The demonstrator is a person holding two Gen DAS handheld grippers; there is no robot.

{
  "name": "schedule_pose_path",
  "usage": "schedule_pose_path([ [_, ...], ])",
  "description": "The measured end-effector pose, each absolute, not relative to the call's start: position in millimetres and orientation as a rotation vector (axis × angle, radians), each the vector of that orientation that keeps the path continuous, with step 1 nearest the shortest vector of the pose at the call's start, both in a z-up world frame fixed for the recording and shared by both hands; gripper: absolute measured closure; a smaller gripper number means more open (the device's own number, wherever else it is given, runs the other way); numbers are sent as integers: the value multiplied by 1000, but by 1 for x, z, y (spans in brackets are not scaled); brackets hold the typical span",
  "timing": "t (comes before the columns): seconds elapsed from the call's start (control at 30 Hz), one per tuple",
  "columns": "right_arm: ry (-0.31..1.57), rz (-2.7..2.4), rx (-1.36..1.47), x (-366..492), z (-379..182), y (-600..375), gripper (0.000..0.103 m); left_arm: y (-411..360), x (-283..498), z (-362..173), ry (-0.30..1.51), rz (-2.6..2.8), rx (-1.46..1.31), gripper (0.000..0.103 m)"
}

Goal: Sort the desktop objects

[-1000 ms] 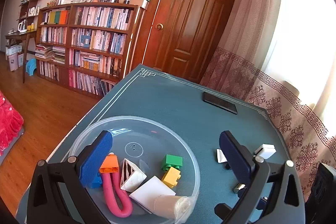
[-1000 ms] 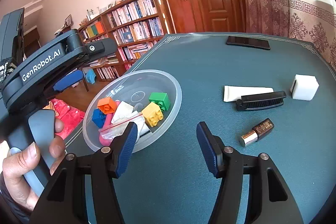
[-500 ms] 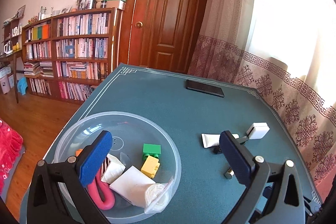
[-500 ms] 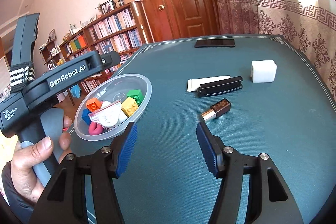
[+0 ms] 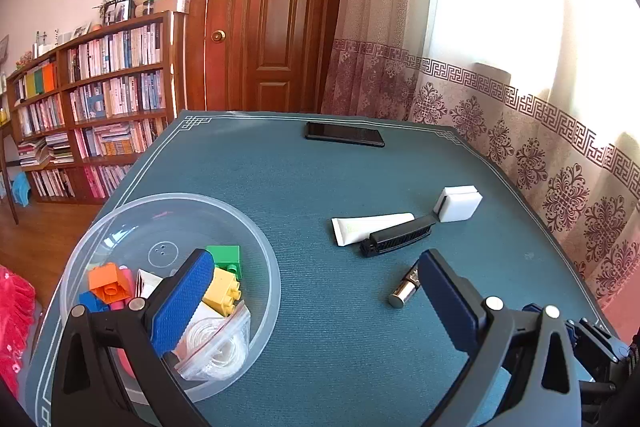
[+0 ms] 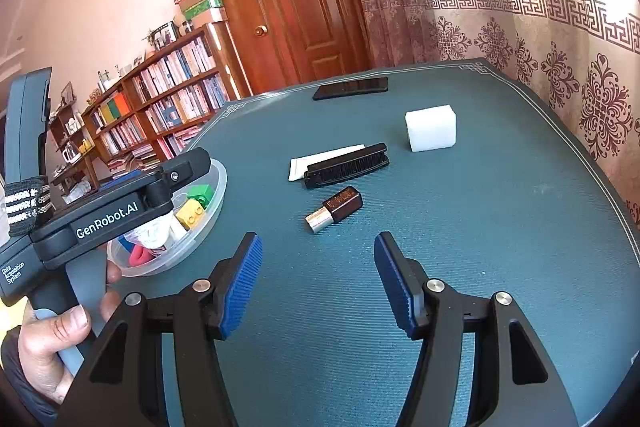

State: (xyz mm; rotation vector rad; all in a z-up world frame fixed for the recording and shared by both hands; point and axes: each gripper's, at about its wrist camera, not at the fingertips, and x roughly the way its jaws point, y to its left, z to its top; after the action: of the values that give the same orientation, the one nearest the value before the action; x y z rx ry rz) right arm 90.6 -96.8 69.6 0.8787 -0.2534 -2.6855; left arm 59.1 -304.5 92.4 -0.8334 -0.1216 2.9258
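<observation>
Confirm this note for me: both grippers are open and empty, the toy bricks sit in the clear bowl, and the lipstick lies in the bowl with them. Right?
Not quite. The lipstick lies on the green table mat, outside the clear bowl, as the right wrist view shows. The rest holds: the left gripper and right gripper are open and empty, and the toy bricks sit in the bowl.

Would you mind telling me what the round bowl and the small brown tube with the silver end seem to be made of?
Bowl: likely thin clear plastic; the table shows through its glossy wall.
Small tube: glossy brown shell, plastic or lacquer, with a shiny, seemingly metal end.
</observation>
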Motion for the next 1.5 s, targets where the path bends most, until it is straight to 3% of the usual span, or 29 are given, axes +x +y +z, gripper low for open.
schedule_pose_path([
  [0.9, -286, -2678, 839, 113, 70, -89, 41, -296, 63, 85, -107, 2915, -862, 1],
  [1.5, -357, -2799, 964, 61, 44, -27, 41, -248, 34, 53, 29, 2795, -930, 1],
])
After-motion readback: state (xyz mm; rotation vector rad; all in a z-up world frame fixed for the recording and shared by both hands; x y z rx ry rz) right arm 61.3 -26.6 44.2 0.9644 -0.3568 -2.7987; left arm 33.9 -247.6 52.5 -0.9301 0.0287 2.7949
